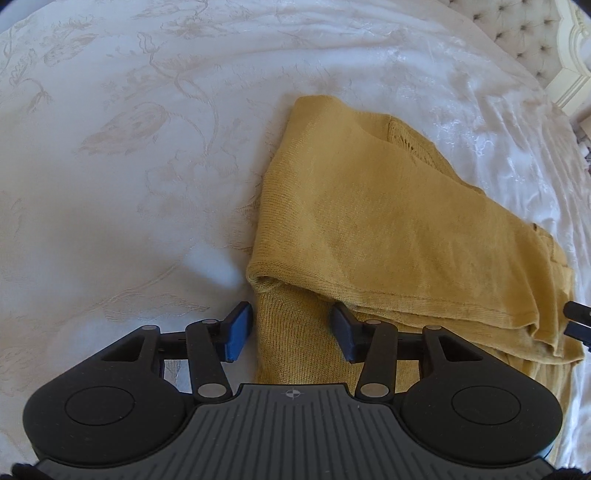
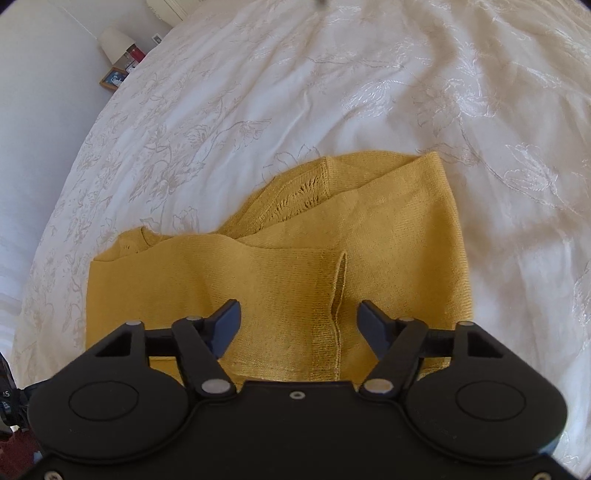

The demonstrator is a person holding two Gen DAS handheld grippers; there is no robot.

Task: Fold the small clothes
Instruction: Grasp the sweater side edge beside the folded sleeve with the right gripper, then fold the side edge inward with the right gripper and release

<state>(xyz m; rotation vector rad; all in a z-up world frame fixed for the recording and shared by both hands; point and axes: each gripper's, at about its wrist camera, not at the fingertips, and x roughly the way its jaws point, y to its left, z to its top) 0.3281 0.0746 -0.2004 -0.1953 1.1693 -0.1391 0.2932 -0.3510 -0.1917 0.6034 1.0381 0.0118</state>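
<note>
Landmark: mustard-yellow knit garment [image 1: 388, 221], lying folded in soft layers on the bed.
Bedspread [image 1: 129, 147]: white, satiny, woven with pale floral vines, creased around the garment on all sides.
Left gripper [image 1: 291, 332]: low over the garment's near left corner; fingers [image 1: 238, 330] blue-padded, parted, straddling a ribbed strip of knit without pressing it; left finger just off the garment's edge over bedspread.
Garment texture: fine rib knit, rolled hem at the near left, an open-work lacy patch [image 2: 299, 195] toward the far side, a narrow slit beside a vertical seam.
Right gripper [image 2: 299, 332]: above the garment's near edge; fingers [image 2: 373, 325] dark, spread apart, knit and seam lying between them, nothing clamped.
Headboard [image 1: 524, 33]: tufted, buttoned, far right of the garment in the left wrist view.
Bedside items [image 2: 118, 55]: small lamp shade, framed picture, far left of the garment in the right wrist view.
</note>
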